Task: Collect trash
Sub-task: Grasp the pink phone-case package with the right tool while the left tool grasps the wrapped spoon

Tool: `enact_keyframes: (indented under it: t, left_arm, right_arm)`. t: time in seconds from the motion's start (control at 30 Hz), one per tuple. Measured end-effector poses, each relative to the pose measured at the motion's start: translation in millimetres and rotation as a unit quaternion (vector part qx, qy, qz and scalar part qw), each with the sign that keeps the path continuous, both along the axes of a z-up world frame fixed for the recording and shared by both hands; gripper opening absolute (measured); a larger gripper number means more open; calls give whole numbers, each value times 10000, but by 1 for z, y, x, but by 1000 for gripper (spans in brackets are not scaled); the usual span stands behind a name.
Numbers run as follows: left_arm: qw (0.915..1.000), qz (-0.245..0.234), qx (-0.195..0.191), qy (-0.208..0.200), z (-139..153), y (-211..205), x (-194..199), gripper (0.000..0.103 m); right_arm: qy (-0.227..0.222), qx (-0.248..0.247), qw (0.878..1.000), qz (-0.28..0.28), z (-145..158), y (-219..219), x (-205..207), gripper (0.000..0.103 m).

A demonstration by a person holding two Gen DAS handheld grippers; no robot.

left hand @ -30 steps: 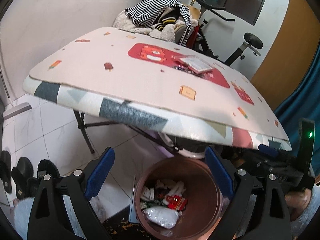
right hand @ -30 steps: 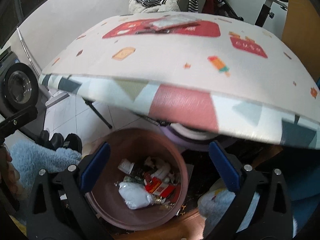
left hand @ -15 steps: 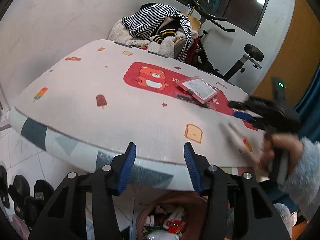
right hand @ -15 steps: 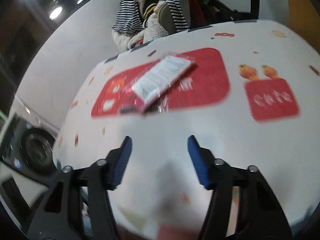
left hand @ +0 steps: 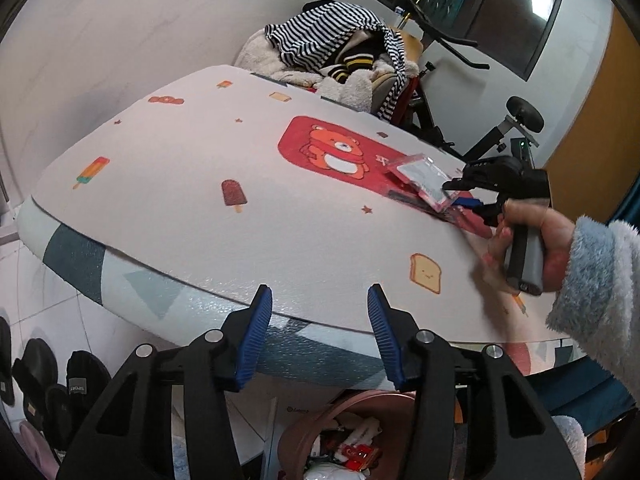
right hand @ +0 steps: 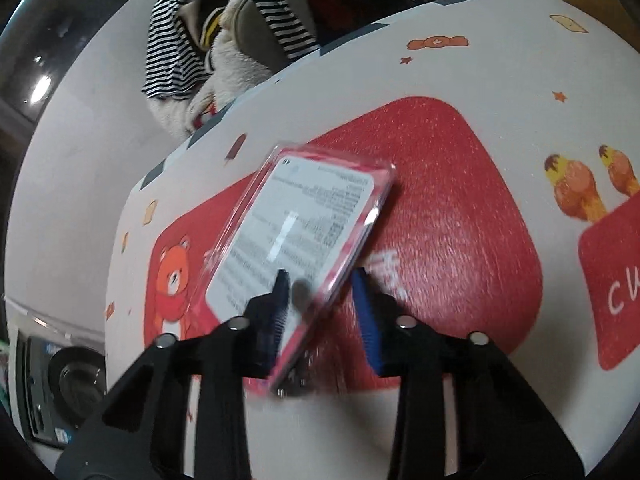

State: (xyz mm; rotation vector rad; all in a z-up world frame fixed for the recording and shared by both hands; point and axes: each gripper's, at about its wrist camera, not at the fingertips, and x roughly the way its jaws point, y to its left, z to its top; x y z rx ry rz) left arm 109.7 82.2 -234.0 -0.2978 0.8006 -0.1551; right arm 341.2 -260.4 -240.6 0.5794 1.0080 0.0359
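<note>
Here the pack (right hand: 304,232), a flat clear-plastic packet with a pink rim and a white printed label, lies on the red bear patch of the tabletop (left hand: 168,184). The right gripper (right hand: 320,304) has its jaws around the pack's near corner: one blue pad sits over the label, the other just off the pink edge beside it. The jaws have just been closing, with the pack between them; the picture is too blurred to tell whether the pads press on it yet. From the left wrist view the same gripper (left hand: 466,196) shows at the pack's (left hand: 420,178) right end, held by a hand (left hand: 532,248) in a fluffy pale-blue sleeve (left hand: 596,300).

The left gripper (left hand: 320,336) hangs at the near edge of the tabletop, jaws partly apart with nothing between them. Below that edge stands a brown bin (left hand: 316,428) with wrappers inside. Behind the tabletop, striped clothes (left hand: 332,40) are piled on a chair, near an exercise bike (left hand: 500,128).
</note>
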Motion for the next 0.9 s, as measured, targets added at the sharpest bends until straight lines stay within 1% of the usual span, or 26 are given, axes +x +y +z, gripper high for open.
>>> enact_keyframes:
  t: [0.03, 0.07, 0.1, 0.13, 0.17, 0.23, 0.27, 0.37, 0.43, 0.5, 0.57, 0.67, 0.73, 0.8, 0.83, 0.9]
  left_arm:
    - [10000, -12, 8, 25, -1, -1, 1, 48]
    - [10000, -28, 6, 32, -1, -1, 1, 47]
    - [10000, -51, 1, 22, 1, -2, 2, 46]
    - [10000, -70, 0, 0, 2, -3, 3, 46]
    - [9999, -109, 5, -27, 5, -6, 6, 46]
    - [9998, -198, -17, -34, 8, -11, 12, 46]
    - [9996, -263, -54, -17, 10, -15, 18, 46]
    - [9982, -504, -306, 97, 15, -31, 38, 46]
    - [9966, -705, -395, 135, 17, -45, 52, 46]
    - [9945, -1004, -275, 107, 20, -68, 67, 46]
    - [9906, -1367, -33, 76, 20, -94, 80, 46]
    - [9825, -1840, 270, 73, 15, -132, 102, 46]
    - [9773, -2043, 540, 115, 10, -154, 118, 45]
    - [9733, -2165, 748, 160, 6, -169, 132, 42]
    - [9717, -2199, 844, 187, 4, -175, 138, 42]
    - [9689, -2289, 890, 315, -3, -185, 152, 42]
  right_arm:
    - [41, 37, 10000, -39, -1, -1, 1, 24]
    - [83, 273, 9996, -80, -3, -5, 2, 18]
    - [72, 488, 9987, -160, -4, -9, 0, 15]
    - [-49, 709, 9973, -206, -3, -15, -4, 12]
    - [-141, 725, 9971, -179, 1, -15, -7, 12]
    - [-346, 542, 9979, -2, 13, -18, -14, 10]
    - [-533, 385, 9977, 133, 23, -20, -19, 8]
    - [-925, -88, 9950, 356, 50, -31, -38, 8]
    - [-1183, -299, 9915, 448, 65, -42, -48, 8]
    - [-1441, -542, 9866, 543, 80, -55, -62, 8]
    - [-1620, -693, 9825, 604, 92, -68, -74, 8]
    - [-1697, -751, 9806, 635, 101, -89, -87, 8]
    - [-1687, -815, 9802, 639, 103, -102, -99, 8]
    - [-1676, -866, 9799, 654, 104, -108, -106, 8]
    - [-1684, -888, 9794, 669, 105, -112, -112, 8]
    - [-1682, -959, 9787, 680, 105, -114, -121, 8]
